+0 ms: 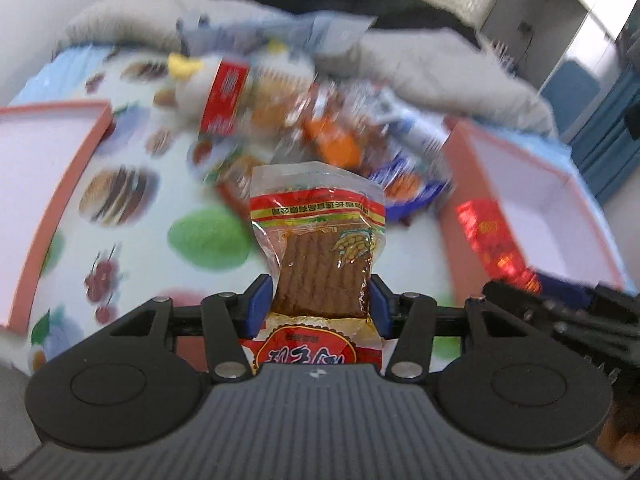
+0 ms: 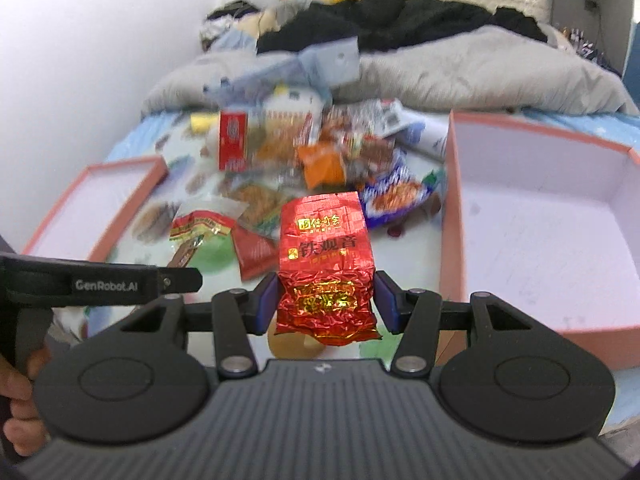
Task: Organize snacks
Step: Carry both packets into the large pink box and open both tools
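Our left tongs [image 1: 320, 304] pinch a clear snack pack [image 1: 320, 256]; our right tongs [image 2: 326, 300] clamp a red foil pouch [image 2: 326, 264], both above the bed [image 1: 132, 240]. We judge both light, crinkly, slippery; mid-body grips suit.

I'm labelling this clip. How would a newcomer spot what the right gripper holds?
Find the pink box right of the snack pile; in front of that pile the right gripper clamps a red foil packet. It alone is crinkled, shiny red with gold lettering.
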